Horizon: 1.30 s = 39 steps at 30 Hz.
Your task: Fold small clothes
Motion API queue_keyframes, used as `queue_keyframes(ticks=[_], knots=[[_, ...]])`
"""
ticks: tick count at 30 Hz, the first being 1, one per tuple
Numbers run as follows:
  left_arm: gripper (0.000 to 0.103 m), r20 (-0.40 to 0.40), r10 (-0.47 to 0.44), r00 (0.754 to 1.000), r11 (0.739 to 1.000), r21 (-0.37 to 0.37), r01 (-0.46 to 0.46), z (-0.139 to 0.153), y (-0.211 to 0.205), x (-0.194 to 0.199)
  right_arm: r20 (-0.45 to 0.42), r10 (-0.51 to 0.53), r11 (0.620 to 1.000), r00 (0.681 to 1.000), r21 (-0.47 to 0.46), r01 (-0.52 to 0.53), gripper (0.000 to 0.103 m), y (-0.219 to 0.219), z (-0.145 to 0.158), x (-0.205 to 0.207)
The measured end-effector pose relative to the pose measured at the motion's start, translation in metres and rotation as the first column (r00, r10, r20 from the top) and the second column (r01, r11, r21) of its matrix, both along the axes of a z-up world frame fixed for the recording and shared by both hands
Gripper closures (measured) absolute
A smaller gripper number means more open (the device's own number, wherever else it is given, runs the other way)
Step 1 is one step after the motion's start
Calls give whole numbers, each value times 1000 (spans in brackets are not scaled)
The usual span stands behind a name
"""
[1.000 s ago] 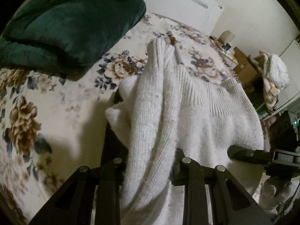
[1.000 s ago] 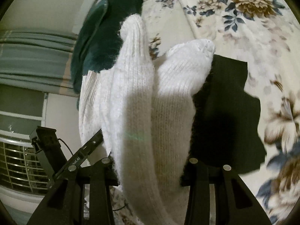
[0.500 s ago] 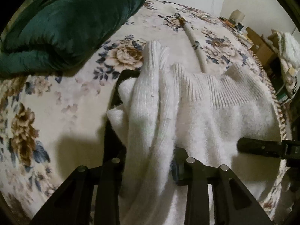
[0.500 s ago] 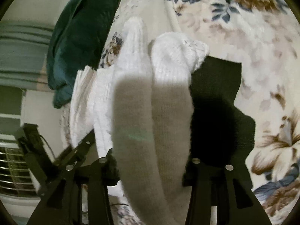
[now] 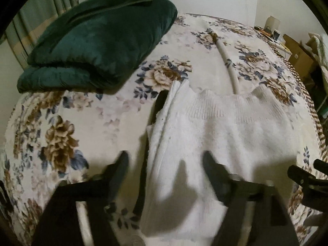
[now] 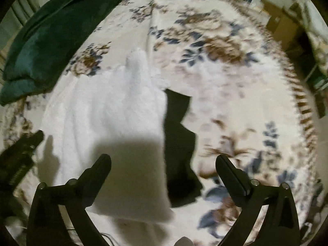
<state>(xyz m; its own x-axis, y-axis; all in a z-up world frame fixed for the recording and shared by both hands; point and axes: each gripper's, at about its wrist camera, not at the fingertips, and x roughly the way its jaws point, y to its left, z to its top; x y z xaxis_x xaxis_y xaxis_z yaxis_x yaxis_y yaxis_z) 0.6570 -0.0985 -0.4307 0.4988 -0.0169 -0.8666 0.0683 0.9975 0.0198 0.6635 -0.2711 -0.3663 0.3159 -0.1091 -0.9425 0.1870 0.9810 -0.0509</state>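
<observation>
A white knit sweater lies folded on the floral bedspread, its ribbed edge toward the far side. It also shows in the right wrist view. A black garment lies under it and sticks out at its right side; a thin strip of the black garment shows at the sweater's left edge. My left gripper is open above the sweater's near left part. My right gripper is open above the sweater's right edge and the black garment. Neither holds anything.
A dark green velvet cushion lies at the far left of the bed, also in the right wrist view. A white tube lies beyond the sweater. Cardboard boxes stand past the bed's right edge.
Both grippers were shut on the lifted sweater. They lowered it onto the bed, opened and let go, and the sweater now lies flat.
</observation>
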Motion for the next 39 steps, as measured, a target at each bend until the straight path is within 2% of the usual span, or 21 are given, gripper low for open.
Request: queue_keyframes(ticks=[1,2,5,9,15,18,20,27,33,39], knots=[[17,7,-1,1000,1000,7,1,4,0,-5,8,-3,1000,1000,-25,3,0,2,4,-6],[15,14,0,1000,1000,17,-1,8,-1,-10,17,-4,999,1000,-48,4,0,3,8,-14],[13,26,11,1000,1000,24,-12,25,1,-28,46,-4,993,999,-122,9,0,10,26,-36],[12,48,36,998,999,16,-37,58,9,-55,99,-10,986,995,-166,26,0,15,67,-72],[6,68,55,996,998,-8,-55,114,20,-97,177,-23,983,984,-176,55,0,20,142,-124],[5,96,53,994,999,-11,-52,151,23,-120,216,-23,981,976,-184,64,0,25,188,-155],[1,123,51,991,999,0,-52,181,22,-138,237,-23,980,971,-187,69,0,28,212,-173],[0,185,27,982,1000,-11,-25,263,18,-200,318,-28,976,948,-195,94,0,39,308,-250],[0,207,16,978,1000,10,-19,313,12,-253,379,-17,976,925,-193,97,0,46,384,-317],[0,243,29,970,1000,-9,-28,357,15,-297,421,10,980,907,-182,74,0,52,440,-374]])
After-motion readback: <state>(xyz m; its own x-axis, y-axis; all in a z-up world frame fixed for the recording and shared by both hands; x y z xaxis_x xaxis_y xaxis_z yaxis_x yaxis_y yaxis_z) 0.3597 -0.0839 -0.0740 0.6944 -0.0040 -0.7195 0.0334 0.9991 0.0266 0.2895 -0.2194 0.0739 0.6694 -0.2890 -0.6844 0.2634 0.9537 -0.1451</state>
